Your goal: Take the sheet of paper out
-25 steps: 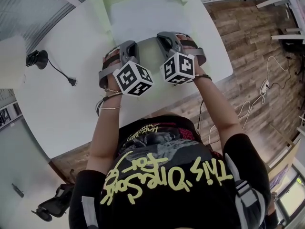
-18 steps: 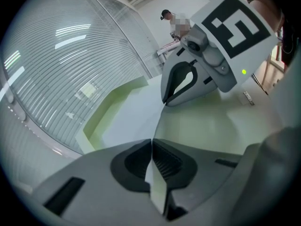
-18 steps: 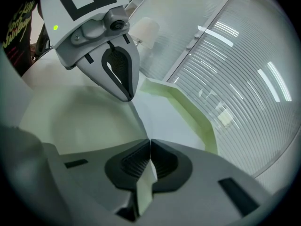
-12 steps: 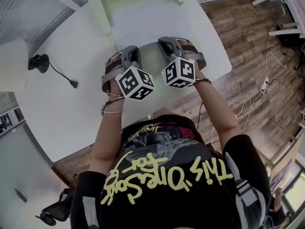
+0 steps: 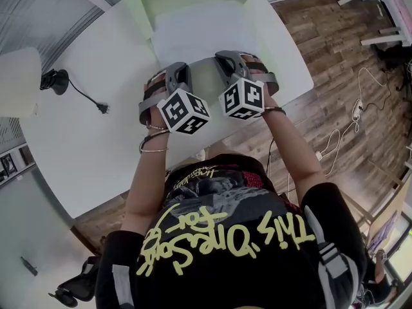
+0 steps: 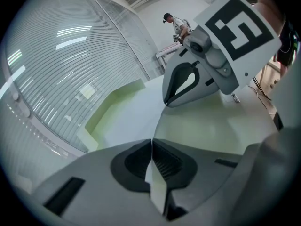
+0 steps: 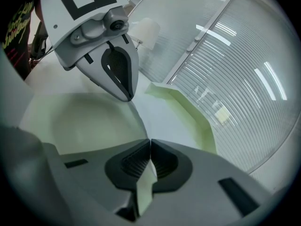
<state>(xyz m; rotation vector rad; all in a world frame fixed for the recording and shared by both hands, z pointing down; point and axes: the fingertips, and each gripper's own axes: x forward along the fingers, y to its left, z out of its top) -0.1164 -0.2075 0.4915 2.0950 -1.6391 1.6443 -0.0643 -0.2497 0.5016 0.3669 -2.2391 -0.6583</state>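
A white sheet of paper (image 5: 199, 34) lies half inside a pale green folder (image 5: 138, 5) on the white table (image 5: 77, 147). My left gripper (image 5: 179, 71) and right gripper (image 5: 224, 58) sit side by side at the sheet's near edge. In the left gripper view my left gripper (image 6: 152, 142) is shut on a thin pale edge of the sheet (image 6: 124, 121). The right gripper view shows my right gripper (image 7: 150, 142) pinching the sheet (image 7: 162, 121) the same way. The strip between the two grippers looks green-tinted. The folder's raised wall (image 7: 188, 112) stands beyond.
A black cable with a plug (image 5: 87, 98) and a black object (image 5: 55, 79) lie on the table to the left. The table edge is near the person's body, with wooden floor and loose cables (image 5: 341, 140) to the right. Another person (image 6: 176, 25) stands far off.
Both grippers have shifted a little toward the person's body, still pinching the sheet's near edge. Their jaws have stayed shut.
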